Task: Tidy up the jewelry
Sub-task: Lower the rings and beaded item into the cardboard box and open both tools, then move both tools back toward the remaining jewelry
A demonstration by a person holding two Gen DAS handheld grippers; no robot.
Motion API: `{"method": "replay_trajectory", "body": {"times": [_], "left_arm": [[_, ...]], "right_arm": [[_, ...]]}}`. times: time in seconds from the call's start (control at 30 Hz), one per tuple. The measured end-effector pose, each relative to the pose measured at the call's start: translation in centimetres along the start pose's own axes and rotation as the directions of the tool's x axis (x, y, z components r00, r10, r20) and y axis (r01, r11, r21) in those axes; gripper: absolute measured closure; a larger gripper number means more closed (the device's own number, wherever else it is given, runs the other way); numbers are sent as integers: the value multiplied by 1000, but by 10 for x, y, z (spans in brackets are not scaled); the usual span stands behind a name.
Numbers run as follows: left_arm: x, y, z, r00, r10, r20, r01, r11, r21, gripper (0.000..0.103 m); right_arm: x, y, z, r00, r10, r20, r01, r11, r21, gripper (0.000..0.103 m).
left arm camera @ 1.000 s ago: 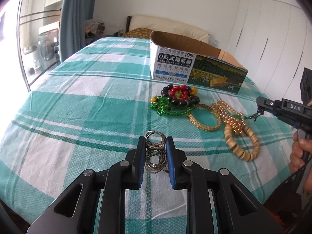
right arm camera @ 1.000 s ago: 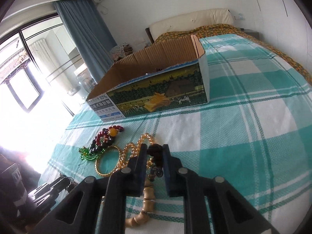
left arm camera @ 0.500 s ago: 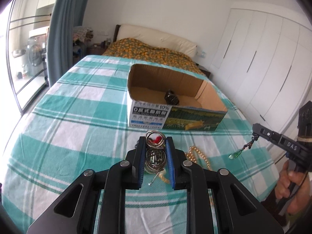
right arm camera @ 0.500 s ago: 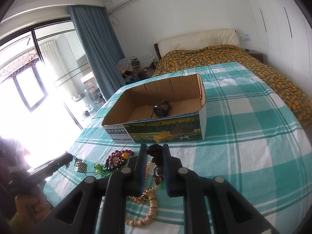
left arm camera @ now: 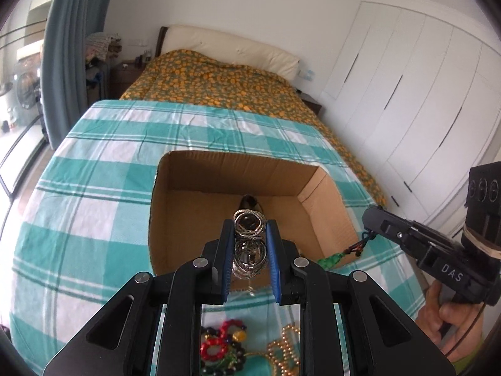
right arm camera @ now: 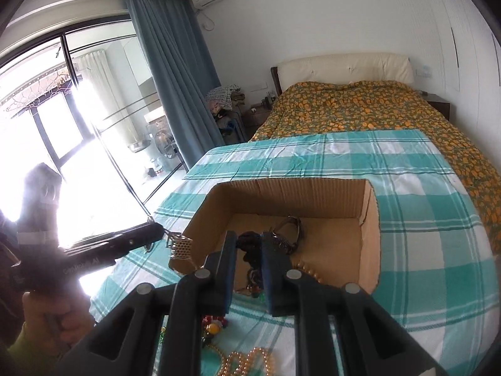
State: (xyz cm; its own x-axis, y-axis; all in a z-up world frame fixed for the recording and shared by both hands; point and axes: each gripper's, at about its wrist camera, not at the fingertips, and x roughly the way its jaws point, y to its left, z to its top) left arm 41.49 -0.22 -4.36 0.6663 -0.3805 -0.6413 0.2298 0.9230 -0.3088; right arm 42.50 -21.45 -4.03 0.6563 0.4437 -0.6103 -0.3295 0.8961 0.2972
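Note:
My left gripper point(left arm camera: 250, 232) is shut on a bundle of silver chain jewellery point(left arm camera: 249, 244) and holds it over the near edge of the open cardboard box point(left arm camera: 316, 194). My right gripper point(right arm camera: 248, 242) is shut on a dark beaded cord point(right arm camera: 250, 250) with a green pendant point(left arm camera: 328, 261), held over the box's near side point(right arm camera: 371, 219). A dark watch point(right arm camera: 291, 232) lies inside the box. In the right wrist view the left gripper point(right arm camera: 150, 232) shows at the left with the silver piece point(right arm camera: 181, 247) dangling.
The box sits on a teal checked cloth point(left arm camera: 94, 194) on a bed. Red and black beads point(left arm camera: 219, 344) and a gold bead string point(left arm camera: 285, 347) lie on the cloth below the grippers. An orange-patterned quilt point(left arm camera: 213, 81) lies behind, white wardrobe doors point(left arm camera: 407, 94) at the right.
Both grippers have risen and moved forward with their jewellery, from above the loose pieces on the cloth to over the box opening.

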Motion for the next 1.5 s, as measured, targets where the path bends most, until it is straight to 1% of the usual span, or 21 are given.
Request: {"method": "replay_trajectory", "body": {"times": [0.13, 0.27, 0.33, 0.37, 0.4, 0.43, 0.47, 0.5, 0.53, 0.6, 0.67, 0.73, 0.77, 0.9, 1.0, 1.07, 1.13, 1.2, 1.3, 1.4, 1.5], "left_arm": [[41, 9, 3, 998, 24, -60, -25, 1000, -15, 84], [66, 14, -1, 994, 50, -100, -51, 999, -12, 84], [73, 17, -4, 991, 64, -114, -65, 998, 0, 83], [75, 17, -6, 990, 75, -121, -75, 997, 3, 83], [75, 18, -8, 989, 91, -119, -92, 996, 0, 77], [72, 19, -10, 989, 101, -112, -102, 995, -5, 60], [69, 21, -11, 988, 110, -104, -112, 994, -15, 48], [63, 22, -13, 989, 121, -86, -124, 992, -27, 29], [56, 23, -15, 989, 131, -64, -133, 990, -37, 18], [40, 24, -18, 990, 141, -22, -142, 989, -38, 13], [22, 22, -24, 988, 156, 12, -155, 988, -22, 10], [2, 18, -34, 983, 174, 55, -174, 985, -4, 5], [-8, 16, -40, 980, 183, 79, -184, 983, 5, 5], [-43, 8, -72, 969, 192, 156, -202, 978, 49, 4], [-62, 6, -101, 960, 221, 173, -235, 970, 64, 4], [-71, 7, -122, 957, 236, 167, -248, 967, 55, 4], [-78, 8, -141, 956, 254, 149, -263, 964, 47, 4], [-82, 11, -159, 951, 280, 133, -287, 957, 42, 4], [-81, 21, -183, 948, 308, 84, -310, 950, 19, 4], [-75, 35, -201, 951, 310, 20, -309, 951, -32, 4], [-73, 43, -216, 951, 309, -5, -308, 948, -75, 4]], "right_arm": [[44, -9, 5, 996, 4, -90, -2, 1000, 20, 88], [73, -23, 2, 990, -2, -144, 11, 998, 62, 86], [79, -30, -1, 989, -14, -150, 27, 996, 81, 74], [78, -33, -2, 989, -19, -144, 33, 995, 90, 58], [76, -34, -4, 991, -25, -134, 38, 995, 95, 49], [73, -35, -5, 992, -30, -124, 42, 995, 94, 49], [70, -35, -6, 992, -36, -119, 47, 995, 88, 49], [66, -33, -8, 992, -49, -113, 58, 995, 77, 47], [60, -31, -10, 992, -66, -105, 73, 995, 63, 45], [48, -25, -14, 991, -101, -82, 104, 994, 29, 39], [33, -19, -22, 989, -133, -58, 133, 991, -6, 37], [17, -12, -33, 985, -171, -36, 170, 985, -37, 33], [8, -9, -40, 982, -187, -24, 186, 981, -49, 31], [-27, -3, -72, 972, -233, 24, 234, 970, -71, 31], [-49, -2, -101, 958, -283, 45, 286, 955, -81, 30], [-60, -2, -123, 949, -312, 49, 315, 945, -87, 30], [-68, -3, -146, 940, -339, 41, 341, 935, -92, 30], [-75, -5, -168, 933, -359, 26, 360, 929, -89, 30], [-81, -10, -199, 920, -392, -3, 390, 917, -88, 30], [-84, -17, -222, 909, -414, -40, 411, 909, -67, 30], [-89, -24, -236, 894, -447, -42, 445, 894, -49, 30]]}}
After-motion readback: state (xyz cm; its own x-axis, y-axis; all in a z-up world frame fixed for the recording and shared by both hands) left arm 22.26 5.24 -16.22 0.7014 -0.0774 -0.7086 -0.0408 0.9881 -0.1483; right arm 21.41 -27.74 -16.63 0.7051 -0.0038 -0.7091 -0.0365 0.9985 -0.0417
